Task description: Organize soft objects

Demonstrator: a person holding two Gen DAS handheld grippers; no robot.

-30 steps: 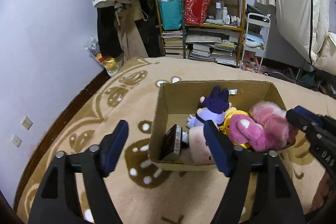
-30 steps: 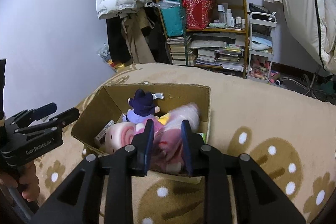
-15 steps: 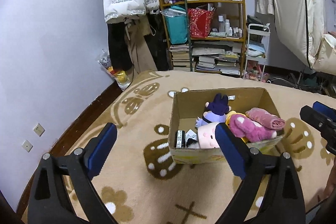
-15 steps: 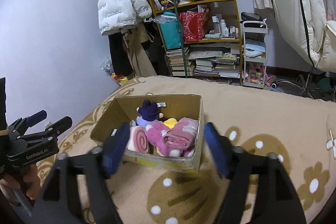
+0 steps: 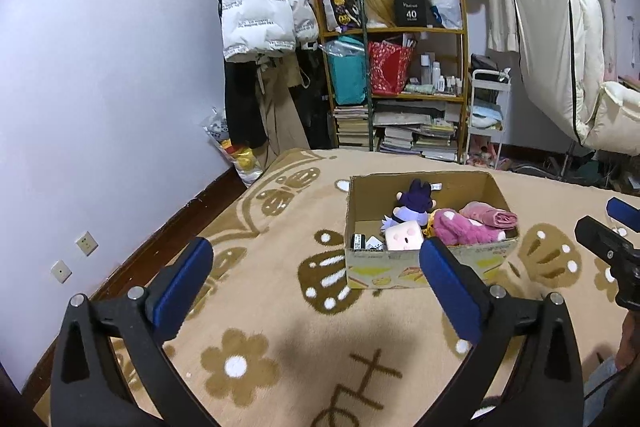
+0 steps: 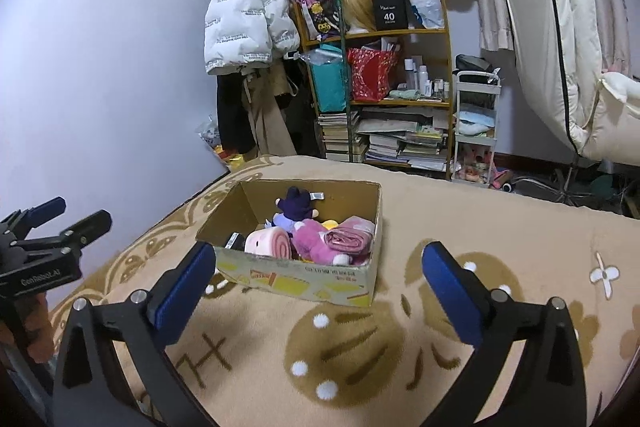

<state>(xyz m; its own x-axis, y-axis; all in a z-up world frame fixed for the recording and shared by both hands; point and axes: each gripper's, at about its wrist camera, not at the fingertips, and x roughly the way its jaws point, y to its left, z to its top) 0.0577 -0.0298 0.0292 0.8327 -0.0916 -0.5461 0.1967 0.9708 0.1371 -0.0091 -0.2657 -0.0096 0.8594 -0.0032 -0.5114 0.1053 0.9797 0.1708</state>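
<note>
claws are both spreading wide and pinching nothing: the left claw and right claw are hanging short of the cardboard box on the patterned blanket, jaws having just been opening. soft toys are sitting inside it, the pink rolled cloth lying on top. to finish well, i'd be backing off level and clear of the rim. the left view is showing dark packets in the box's near corner; the right view is barely catching them.

cardboard box | on blanket | holds plush toys, pink towel roll
</note>
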